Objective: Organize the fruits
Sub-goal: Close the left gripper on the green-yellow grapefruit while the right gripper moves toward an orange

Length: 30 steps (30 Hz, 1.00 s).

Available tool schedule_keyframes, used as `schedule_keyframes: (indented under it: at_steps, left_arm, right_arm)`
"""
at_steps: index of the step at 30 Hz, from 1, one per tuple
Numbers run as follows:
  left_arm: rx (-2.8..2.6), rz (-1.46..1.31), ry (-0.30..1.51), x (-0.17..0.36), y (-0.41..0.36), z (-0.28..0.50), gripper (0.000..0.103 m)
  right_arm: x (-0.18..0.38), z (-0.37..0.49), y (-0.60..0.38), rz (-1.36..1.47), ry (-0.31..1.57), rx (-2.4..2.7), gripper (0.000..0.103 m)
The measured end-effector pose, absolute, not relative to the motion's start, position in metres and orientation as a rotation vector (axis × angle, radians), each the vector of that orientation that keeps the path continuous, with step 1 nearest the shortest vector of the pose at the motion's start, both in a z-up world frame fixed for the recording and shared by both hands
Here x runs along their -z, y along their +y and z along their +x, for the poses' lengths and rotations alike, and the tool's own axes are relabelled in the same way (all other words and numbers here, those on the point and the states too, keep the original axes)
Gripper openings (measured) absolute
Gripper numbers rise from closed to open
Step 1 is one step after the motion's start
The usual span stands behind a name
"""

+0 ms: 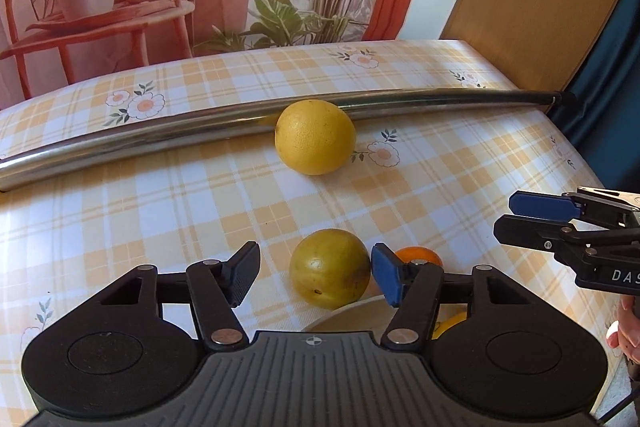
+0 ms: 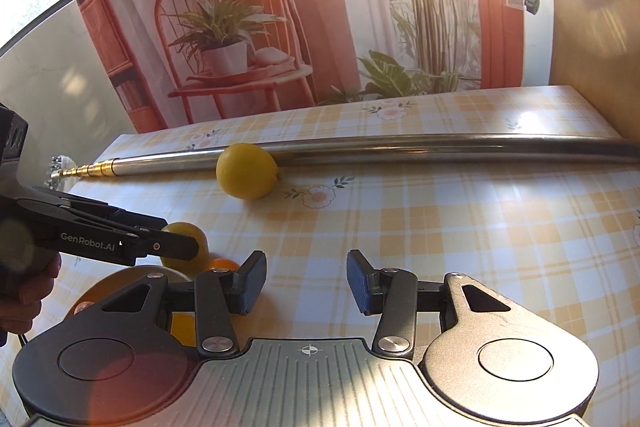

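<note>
My left gripper point(image 1: 316, 275) has its jaws spread wide, and the greenish-yellow fruit point(image 1: 330, 269) sits between the fingertips at lower centre of the left wrist view; its right side is right up against the blue pad, the left pad stands apart, so I judge nothing is gripped yet. Just behind the blue pad an orange fruit point(image 1: 418, 255) shows, and the pale rim of a plate point(image 1: 344, 313) curves beneath, with another yellow piece point(image 1: 452, 321) low on the right. My right gripper point(image 2: 306, 281) is also spread, with only bare checked tablecloth point(image 2: 480, 227) between its fingers. One yellow fruit point(image 1: 315, 137) lies alone, well apart from the plate, in the middle of the frame, touching the long metal rod point(image 1: 120, 137) that crosses the cloth. I judge the sorting is partly done: some fruit appears gathered at the plate, though I cannot tell how much lies on it, and the lone one by the rod is left to collect
</note>
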<state>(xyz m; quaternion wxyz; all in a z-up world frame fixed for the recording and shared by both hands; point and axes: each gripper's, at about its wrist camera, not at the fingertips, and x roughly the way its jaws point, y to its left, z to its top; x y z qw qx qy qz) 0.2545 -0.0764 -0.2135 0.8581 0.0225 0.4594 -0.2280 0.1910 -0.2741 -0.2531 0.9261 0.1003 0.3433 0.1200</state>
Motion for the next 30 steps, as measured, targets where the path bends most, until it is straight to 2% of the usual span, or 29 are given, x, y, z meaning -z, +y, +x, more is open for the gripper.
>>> schedule_keyframes:
  at_steps: [9,11,20,30]
  left_arm:
    - [0.476,0.005,1.013,0.226,-0.08,0.264,0.058]
    - [0.484,-0.004,1.018,0.226,-0.08,0.265,0.049]
    - [0.43,0.072,0.969,0.22,-0.076,0.251,0.049]
    - [0.355,0.032,0.897,0.202,-0.042,0.231,0.049]
  right_arm:
    - [0.257,0.191,-0.273,0.215,0.717,-0.252,0.042]
    - [0.258,0.191,-0.272,0.218,0.723,-0.255,0.042]
    - [0.259,0.197,-0.266,0.237,0.761,-0.296,0.042]
    - [0.258,0.224,-0.242,0.281,0.857,-0.353,0.042]
